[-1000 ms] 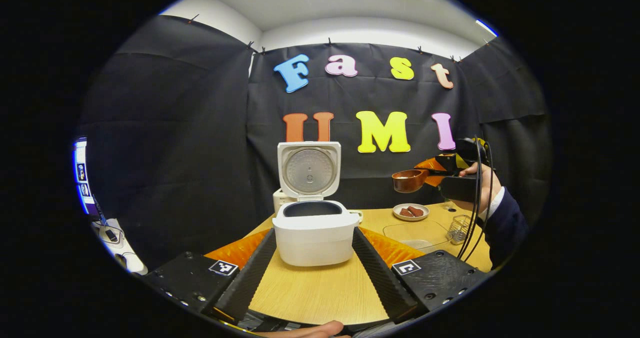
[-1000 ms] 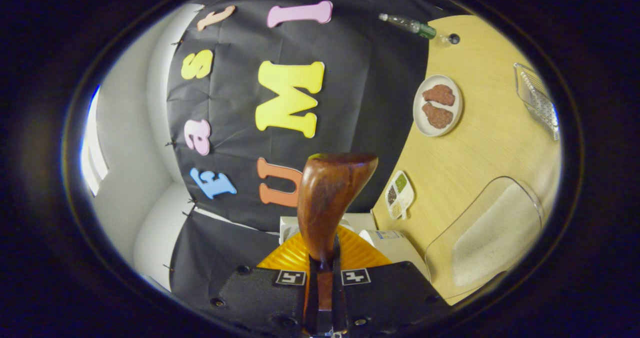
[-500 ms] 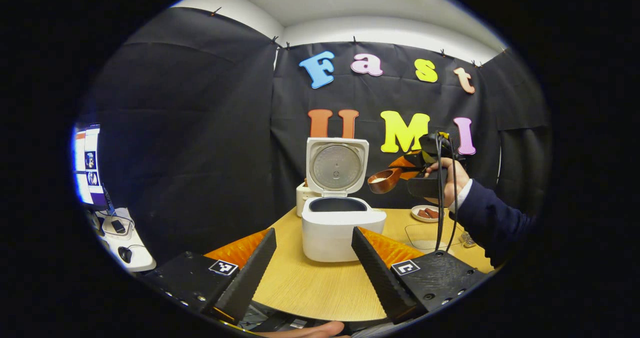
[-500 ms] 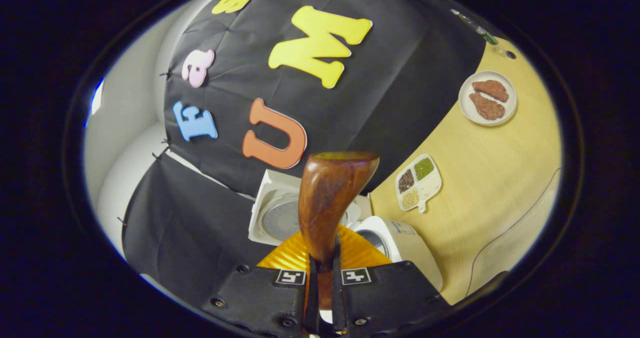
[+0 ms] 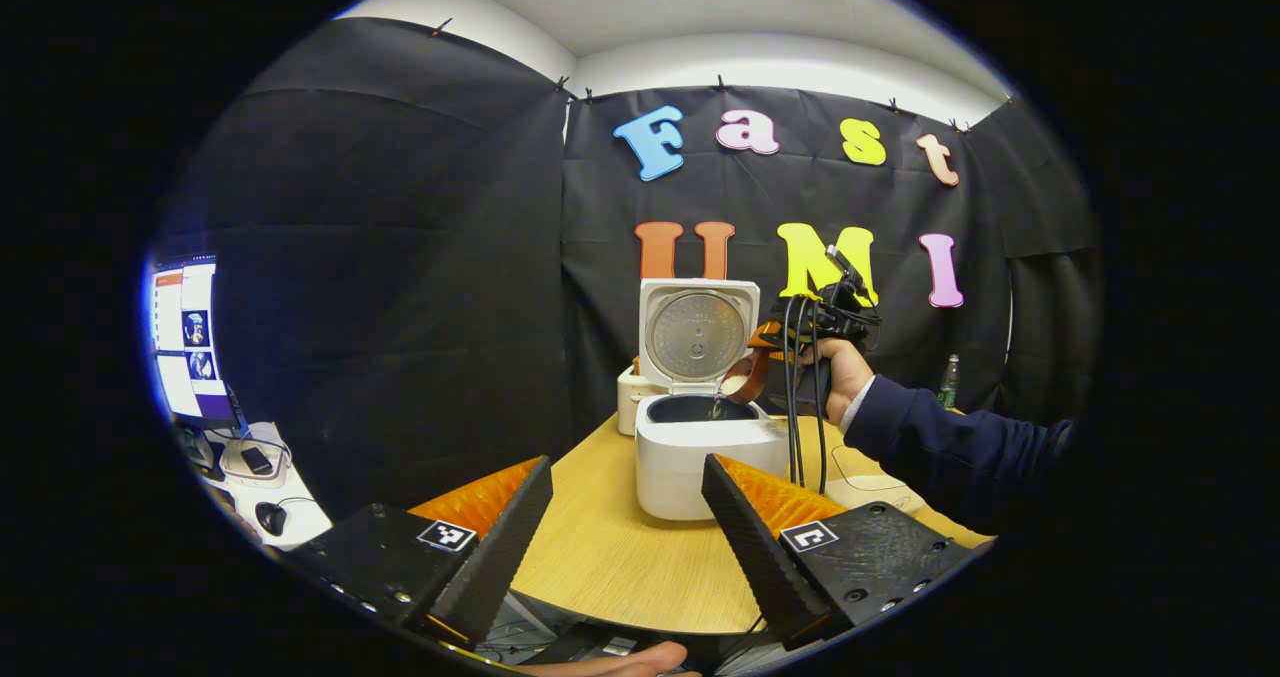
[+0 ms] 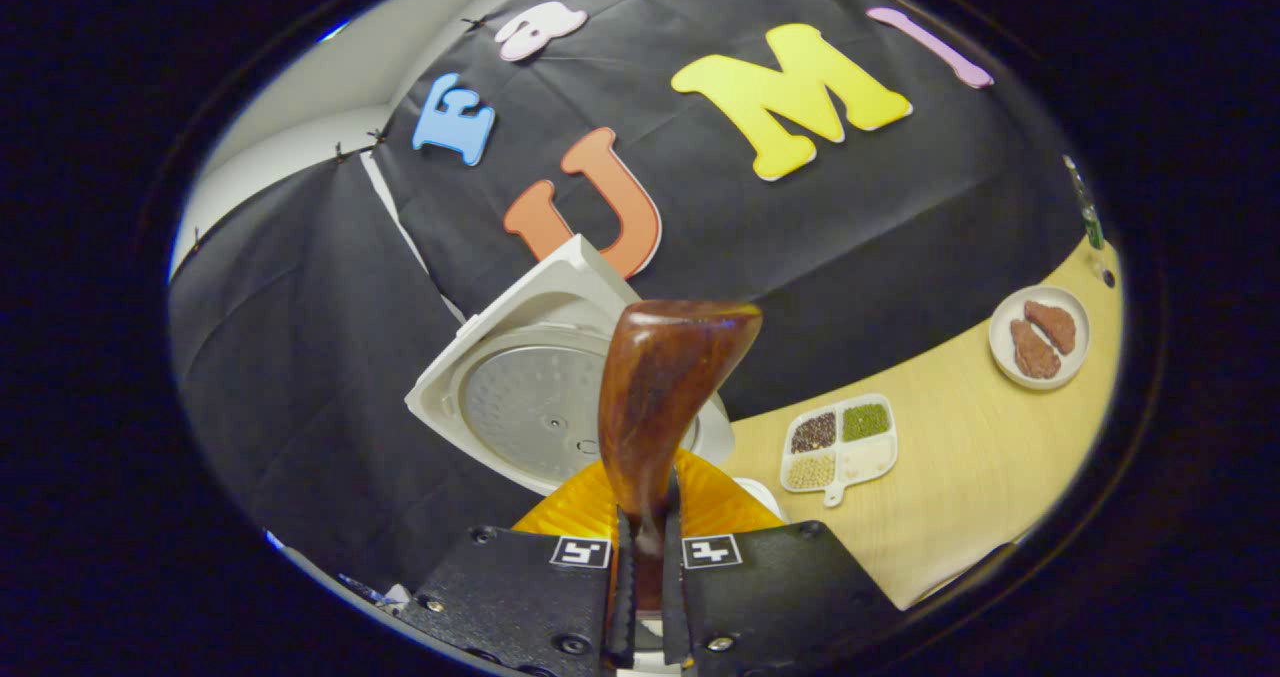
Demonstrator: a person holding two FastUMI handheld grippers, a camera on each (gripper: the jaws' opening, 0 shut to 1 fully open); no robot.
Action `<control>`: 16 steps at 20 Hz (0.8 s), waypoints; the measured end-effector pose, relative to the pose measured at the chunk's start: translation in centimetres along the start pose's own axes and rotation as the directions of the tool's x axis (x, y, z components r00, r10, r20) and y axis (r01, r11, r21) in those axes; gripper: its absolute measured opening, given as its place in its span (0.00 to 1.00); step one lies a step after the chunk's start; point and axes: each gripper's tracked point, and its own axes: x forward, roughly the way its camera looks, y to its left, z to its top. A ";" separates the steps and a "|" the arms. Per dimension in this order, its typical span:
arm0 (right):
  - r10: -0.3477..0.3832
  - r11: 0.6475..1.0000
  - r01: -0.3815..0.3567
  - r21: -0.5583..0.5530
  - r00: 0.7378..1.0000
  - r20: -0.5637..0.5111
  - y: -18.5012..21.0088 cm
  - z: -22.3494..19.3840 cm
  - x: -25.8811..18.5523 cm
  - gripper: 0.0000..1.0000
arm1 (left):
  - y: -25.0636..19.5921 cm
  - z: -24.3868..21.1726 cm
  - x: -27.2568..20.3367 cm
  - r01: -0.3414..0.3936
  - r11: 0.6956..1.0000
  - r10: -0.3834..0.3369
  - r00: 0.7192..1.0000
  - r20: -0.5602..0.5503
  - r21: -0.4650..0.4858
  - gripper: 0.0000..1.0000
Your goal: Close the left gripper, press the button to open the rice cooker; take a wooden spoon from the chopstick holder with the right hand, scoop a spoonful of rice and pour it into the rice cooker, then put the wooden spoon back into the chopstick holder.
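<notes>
tilting over the rice cooker [image 5: 710,452], the wooden spoon [image 6: 660,397] is pinched by its handle between both fingers of the right tongs [image 6: 646,597], which are clenched tight on it. in the left gripper view the spoon [image 5: 745,377] hangs bowl-down just above the cooker's dark inner pot, on the cooker's right, and a thin stream of rice falls from it into the pot. the right tongs [image 5: 775,342] are held there by a hand [image 5: 835,377] in a dark sleeve, with black cables hanging down beside the cooker. the cooker's lid [image 5: 697,332] stands upright and open behind the pot. the left tongs [image 5: 625,532] are released, fingers spread wide, hovering near the desk [image 5: 610,557] edge in front of the cooker and touching nothing. in the right gripper view a small divided dish of grains [image 6: 838,439] lies on the desk right of the cooker, and a plate with two brown pieces [image 6: 1038,337] lies farther right of it.
</notes>
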 end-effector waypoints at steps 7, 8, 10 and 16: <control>0.049 0.984 -0.048 -0.172 0.999 0.005 2.2 -0.2 0.8 0.16 | 0.1 -0.2 0.1 0.009 1.000 -0.009 1.000 -0.004 -0.003 0.95; 0.060 0.975 -0.057 -0.214 0.998 0.006 2.4 -0.4 1.0 0.12 | -0.2 -0.3 0.1 0.017 1.000 -0.017 1.000 -0.004 -0.003 0.95; 0.074 0.958 -0.075 -0.276 0.997 -0.015 2.7 -1.2 1.4 0.16 | -0.9 -0.7 0.1 0.032 0.999 -0.032 0.999 -0.010 0.003 0.95; 0.066 0.851 -0.073 -0.519 0.997 -0.030 3.2 -2.9 1.9 0.16 | -1.5 -0.3 -0.1 0.051 0.999 -0.051 0.999 0.004 0.011 0.95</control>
